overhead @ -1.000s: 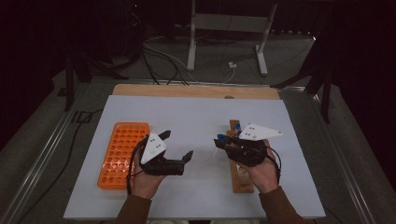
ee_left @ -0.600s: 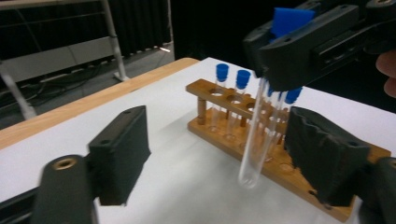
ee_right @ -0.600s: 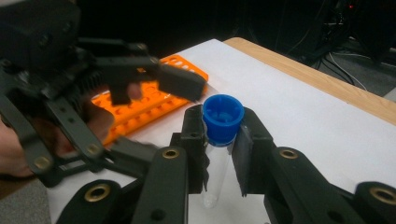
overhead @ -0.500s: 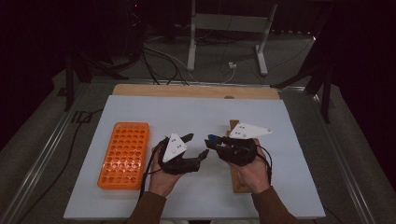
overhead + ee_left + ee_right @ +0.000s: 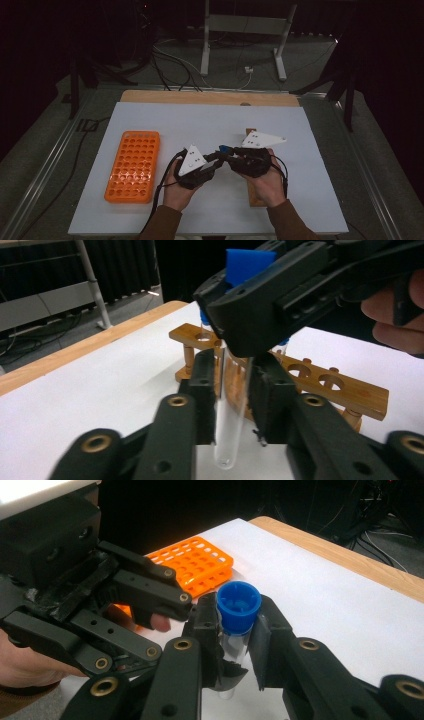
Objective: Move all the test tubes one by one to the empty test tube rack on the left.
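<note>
Test tube [image 5: 231, 410] with the blue cap [image 5: 238, 606] is pinched by both grippers, right gripper [image 5: 235, 630] clamped under the cap, left gripper [image 5: 232, 405] just closed onto the glass lower down.

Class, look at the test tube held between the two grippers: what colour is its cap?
The cap is blue, on a clear test tube; the right gripper view shows it best.

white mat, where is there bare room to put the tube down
Bare: the far strip of the white mat, and between orange rack and left gripper. Crowded: mid-front, where both grippers hold the tube by the wooden rack.
</note>
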